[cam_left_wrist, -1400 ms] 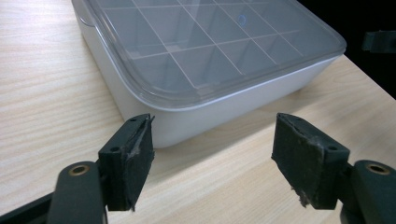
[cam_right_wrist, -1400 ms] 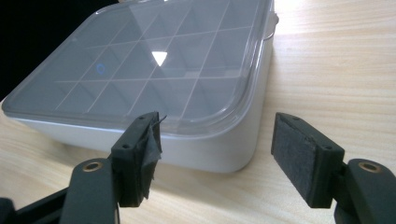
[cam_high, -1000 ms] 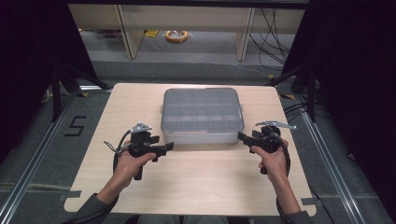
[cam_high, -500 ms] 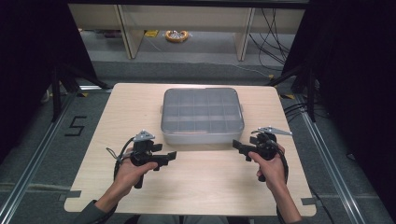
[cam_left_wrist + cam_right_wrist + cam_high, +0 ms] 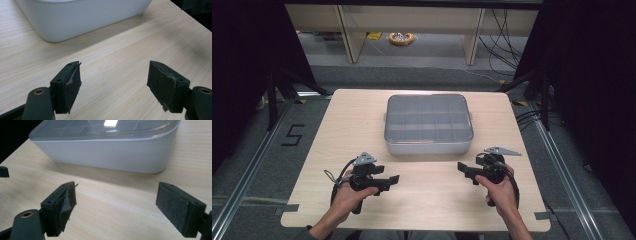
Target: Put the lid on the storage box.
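A lidded white compartment box [image 5: 428,124] is seen at the table's [image 5: 337,130] centre, toward twelve o'clock. The left gripper [image 5: 393,179] is held at seven o'clock of the box, jaws wide and empty. The right gripper [image 5: 460,167] is held at five o'clock, jaws just opened wide, nothing between them.

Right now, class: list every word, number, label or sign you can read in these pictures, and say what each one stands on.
"5": a dark figure marked on the grey floor left of the table.
The box, its clear lid and both grippers carry no lettering that can be read.
The yellow thing on the floor far behind is too small and blurred to tell if it bears any text.
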A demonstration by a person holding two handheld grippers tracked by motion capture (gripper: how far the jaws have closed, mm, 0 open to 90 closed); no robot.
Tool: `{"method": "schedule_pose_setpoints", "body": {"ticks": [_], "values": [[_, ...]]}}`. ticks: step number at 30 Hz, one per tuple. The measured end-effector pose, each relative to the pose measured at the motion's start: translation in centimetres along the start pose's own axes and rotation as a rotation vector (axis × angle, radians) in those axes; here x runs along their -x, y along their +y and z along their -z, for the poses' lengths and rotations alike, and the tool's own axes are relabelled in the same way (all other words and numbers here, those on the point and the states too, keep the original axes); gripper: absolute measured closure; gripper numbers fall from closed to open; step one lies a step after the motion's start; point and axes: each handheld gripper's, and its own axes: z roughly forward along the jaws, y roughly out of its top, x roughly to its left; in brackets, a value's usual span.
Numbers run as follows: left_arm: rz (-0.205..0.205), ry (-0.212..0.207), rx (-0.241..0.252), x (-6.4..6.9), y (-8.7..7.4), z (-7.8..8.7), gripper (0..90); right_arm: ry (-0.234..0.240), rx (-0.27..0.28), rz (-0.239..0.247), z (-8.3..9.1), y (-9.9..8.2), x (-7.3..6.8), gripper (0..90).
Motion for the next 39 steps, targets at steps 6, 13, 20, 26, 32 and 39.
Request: {"method": "schedule_pose_setpoints", "body": {"ticks": [6,13,20,26,32,39], "values": [[-0.013,-0.003,0.016,0.4,-1.1,0.7,25.6,0.013,-0.023,0.009,0.3,-1.4,-0.3,17.5],[-0.043,-0.018,-0.001,0.9,-2.3,1.2,24.6,0.028,-0.04,0.028,1.0,-2.6,-1.0,17.4],[-0.048,-0.02,0.006,0.9,-3.5,1.7,22.9,0.038,-0.053,0.063,1.9,-4.2,-1.6,17.2],[-0.035,-0.03,-0.002,0.9,-4.6,2.1,17.9,0.045,-0.069,0.051,2.5,-5.6,-2.3,17.3],[-0.039,-0.039,-0.003,1.5,-5.4,2.5,16.7,0.068,-0.082,0.092,3.0,-6.7,-2.5,17.2],[-0.05,-0.039,-0.003,2.0,-6.0,2.8,16.6,0.083,-0.117,0.063,3.5,-7.8,-3.3,17.2]]}}
